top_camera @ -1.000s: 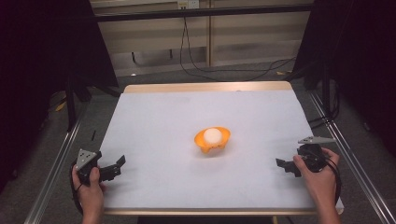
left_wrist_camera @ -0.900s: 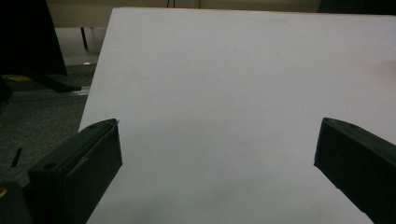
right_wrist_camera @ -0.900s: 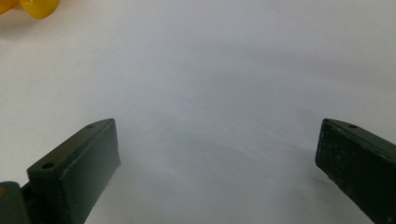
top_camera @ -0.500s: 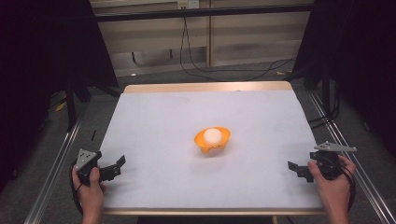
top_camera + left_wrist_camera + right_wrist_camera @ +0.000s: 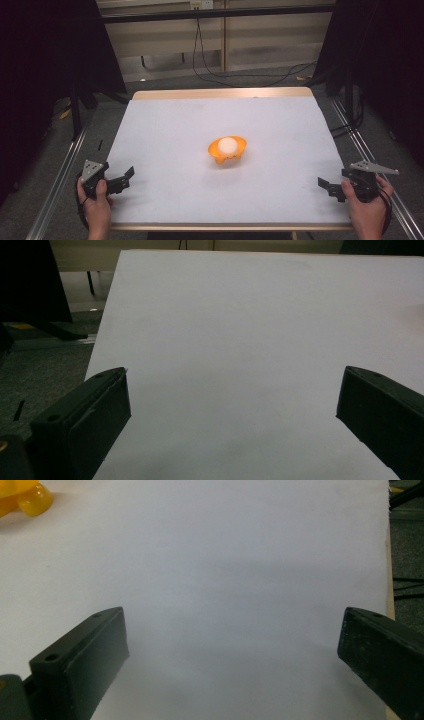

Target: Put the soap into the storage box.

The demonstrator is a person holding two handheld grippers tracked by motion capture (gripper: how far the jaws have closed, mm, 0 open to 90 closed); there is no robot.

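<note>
The right tongs (image 5: 331,189) are now lower and farther out than they were a second ago. They have slid back to the near right corner of the tabletop (image 5: 165,125), away from the bowl (image 5: 227,151). The left tongs (image 5: 122,181) have not moved; they stay at the near left corner, in the hand (image 5: 97,207) that holds them.

Both tongs are spread wide. In the left gripper view the two black jaws stand far apart, with bare white tabletop (image 5: 240,340) between them. The right gripper view is the same, and nothing is pinched in either pair.

The orange bowl sits in the middle of the tabletop, well apart from both tongs. A white ball (image 5: 228,145) rests inside it. In the right gripper view a bit of the orange bowl (image 5: 22,497) peeks in at the top left corner, far off.

So the ball looks put away in the bowl, and both hands are pulled back. I think the work here is done, or the hands are resting before a new start. Nothing needs holding right now.
</note>
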